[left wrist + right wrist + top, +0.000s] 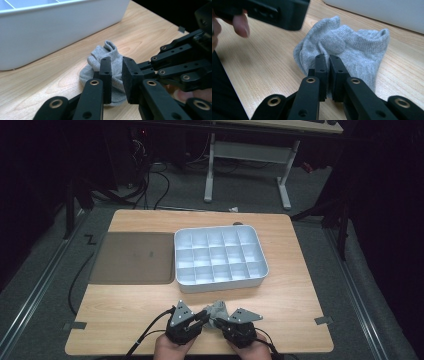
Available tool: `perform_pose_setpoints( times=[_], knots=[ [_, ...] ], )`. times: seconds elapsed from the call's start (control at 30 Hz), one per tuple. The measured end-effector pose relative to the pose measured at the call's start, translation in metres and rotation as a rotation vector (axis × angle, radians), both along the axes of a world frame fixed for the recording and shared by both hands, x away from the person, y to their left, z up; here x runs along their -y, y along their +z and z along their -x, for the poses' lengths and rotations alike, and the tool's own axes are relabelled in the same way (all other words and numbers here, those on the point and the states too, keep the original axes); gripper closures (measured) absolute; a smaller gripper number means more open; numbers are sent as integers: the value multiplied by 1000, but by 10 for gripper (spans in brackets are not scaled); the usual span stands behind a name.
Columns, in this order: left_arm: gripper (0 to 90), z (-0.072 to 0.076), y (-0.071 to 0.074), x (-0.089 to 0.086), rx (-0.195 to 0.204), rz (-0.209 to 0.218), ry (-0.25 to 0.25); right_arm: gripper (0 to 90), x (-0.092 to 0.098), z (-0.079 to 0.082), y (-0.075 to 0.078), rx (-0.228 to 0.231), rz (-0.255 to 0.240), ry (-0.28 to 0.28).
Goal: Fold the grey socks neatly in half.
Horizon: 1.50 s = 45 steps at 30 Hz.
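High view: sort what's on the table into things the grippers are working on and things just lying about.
In use:
- grey sock, bunched on the table between the grippers
- left gripper, jaws around the sock with a gap
- right gripper, jaws nearly shut, pinching the sock's fabric

Lying about:
- white divided tray, compartments empty
- brown mat, left of the tray

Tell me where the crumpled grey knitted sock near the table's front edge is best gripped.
Probably at a raised fold. The crumpled grey knitted sock lies bunched on the wooden table, so come from the person's side, jaws low and level. The right gripper already pinches such a fold; the left gripper has a gap between its jaws.
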<state>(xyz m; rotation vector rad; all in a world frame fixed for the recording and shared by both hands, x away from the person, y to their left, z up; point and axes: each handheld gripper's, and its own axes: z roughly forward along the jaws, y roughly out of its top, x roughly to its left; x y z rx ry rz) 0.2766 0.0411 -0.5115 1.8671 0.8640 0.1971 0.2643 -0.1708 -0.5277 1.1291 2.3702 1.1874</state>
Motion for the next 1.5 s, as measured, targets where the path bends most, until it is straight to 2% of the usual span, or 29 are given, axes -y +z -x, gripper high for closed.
perform_pose_setpoints(
  times=[0.13,0.3,0.4,0.53,0.63,0.73,0.87,0.9,0.93,0.97,1.0,1.2,1.23,1.3,1.43,1.5],
  knots=[
    [808,-5,-10,3,-11,-62,12,862,-1,0,0,4,1,2],
    [828,-8,-19,1,-38,-102,18,862,0,0,0,0,-4,1],
    [839,-9,-21,0,-50,-113,15,861,0,1,1,1,-11,-2],
    [854,-9,-23,1,-58,-118,18,864,-1,0,7,15,-49,-11],
    [859,-10,-23,0,-65,-125,12,867,-6,-1,14,22,-97,9],
    [859,-10,-23,0,-70,-121,12,867,-12,0,19,32,-122,30],
    [852,-12,-23,-2,-92,-96,10,867,-13,-1,18,28,-120,32],
    [834,-15,-24,-6,-121,-51,4,867,-12,-2,14,13,-121,24],
    [824,-15,-24,-6,-121,-51,4,867,-11,-3,14,11,-121,23],
    [815,-20,-24,-15,-179,27,12,867,-11,-3,13,9,-119,21],
    [810,-21,-24,-20,-198,63,15,867,-11,-3,13,10,-115,19],
    [748,-18,-16,-36,-173,96,22,867,-11,-3,11,8,-105,20],
    [742,-16,-14,-41,-159,93,25,866,-11,-3,10,5,-103,17],
    [737,-14,-14,-43,-158,80,27,866,-11,-3,10,4,-101,17],
    [785,-15,-22,-34,-188,1,30,866,-12,-4,10,6,-98,20],
    [801,-15,-25,-27,-190,-34,17,865,-12,-4,9,6,-98,21]
  ],
)
